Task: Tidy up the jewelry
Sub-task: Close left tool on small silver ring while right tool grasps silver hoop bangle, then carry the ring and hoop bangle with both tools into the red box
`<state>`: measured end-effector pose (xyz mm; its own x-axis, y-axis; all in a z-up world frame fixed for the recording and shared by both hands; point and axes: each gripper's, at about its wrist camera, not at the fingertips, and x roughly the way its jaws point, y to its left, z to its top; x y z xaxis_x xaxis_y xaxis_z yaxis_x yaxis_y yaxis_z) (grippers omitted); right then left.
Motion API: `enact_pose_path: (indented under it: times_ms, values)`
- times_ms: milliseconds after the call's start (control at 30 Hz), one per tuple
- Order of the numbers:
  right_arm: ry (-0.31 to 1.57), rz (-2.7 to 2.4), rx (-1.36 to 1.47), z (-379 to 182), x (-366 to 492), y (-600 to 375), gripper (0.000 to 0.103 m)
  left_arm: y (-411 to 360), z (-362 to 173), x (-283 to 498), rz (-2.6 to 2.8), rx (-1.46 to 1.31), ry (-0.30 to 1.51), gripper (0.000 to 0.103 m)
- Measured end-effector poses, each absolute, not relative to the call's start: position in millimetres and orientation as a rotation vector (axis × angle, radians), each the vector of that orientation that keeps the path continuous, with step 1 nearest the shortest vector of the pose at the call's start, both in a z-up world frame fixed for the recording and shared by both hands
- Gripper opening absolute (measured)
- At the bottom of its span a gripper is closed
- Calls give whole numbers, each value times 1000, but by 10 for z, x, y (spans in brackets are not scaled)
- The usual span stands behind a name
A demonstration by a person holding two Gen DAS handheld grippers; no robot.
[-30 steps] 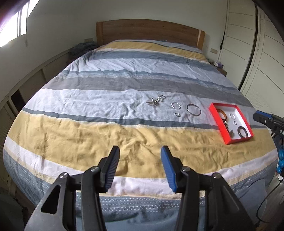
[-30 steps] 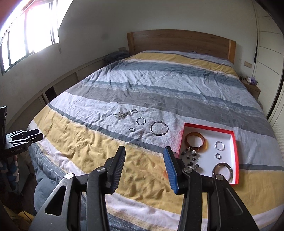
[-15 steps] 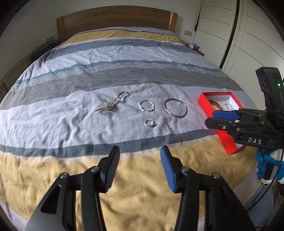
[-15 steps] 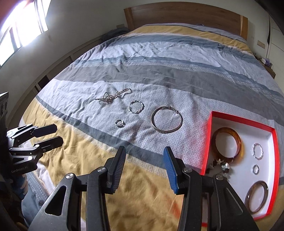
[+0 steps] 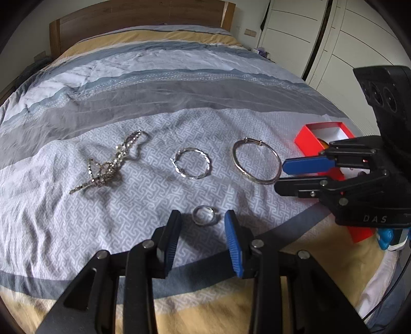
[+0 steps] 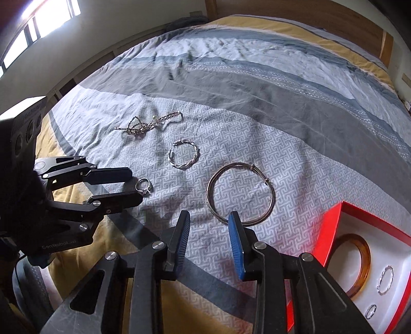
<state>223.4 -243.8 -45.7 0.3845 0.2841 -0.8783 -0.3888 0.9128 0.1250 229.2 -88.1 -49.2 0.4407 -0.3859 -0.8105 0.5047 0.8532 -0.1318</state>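
Several silver pieces lie on the striped bedspread: a chain necklace [image 5: 113, 164], a twisted bangle [image 5: 192, 164], a thin large bangle [image 5: 257, 160] and a small ring [image 5: 204, 215]. My left gripper [image 5: 203, 218] is open, its tips on either side of the ring. My right gripper [image 6: 209, 218] is open, its right tip at the near edge of the large bangle [image 6: 241, 191]. The ring [image 6: 144, 187] shows between the left gripper's fingers [image 6: 113, 174]. A red box [image 6: 331, 231] at the right holds an amber bangle [image 6: 359, 267] and small rings.
The wooden headboard [image 5: 133, 23] stands at the far end of the bed. White wardrobe doors [image 5: 346, 51] line the right side. A window [image 6: 38, 20] is at the left. The right gripper's body [image 5: 359, 179] covers part of the red box [image 5: 318, 138].
Both grippers have moved forward and down toward the jewelry. The left gripper now brackets the small ring; the right one reaches the large bangle. Both stay open.
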Motion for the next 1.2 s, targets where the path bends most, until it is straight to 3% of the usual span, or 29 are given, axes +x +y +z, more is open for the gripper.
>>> enact_pose_path:
  times_ms: [133, 467, 733, 1200]
  values:
    - [1115, 444, -149, -553, 2314, -2385, 31, -945, -594, 2376, -553, 177, 966, 18]
    - [1165, 446, -187, -742, 2469, -2270, 24, -664, -464, 2218, -534, 154, 918, 18]
    - [1195, 425, -141, -795, 2499, -2133, 5, -234, -182, 1959, -460, 93, 908, 18]
    - [1041, 604, 500, 81, 1685, -2122, 5, 193, 588, 1229, -369, 50, 836, 18]
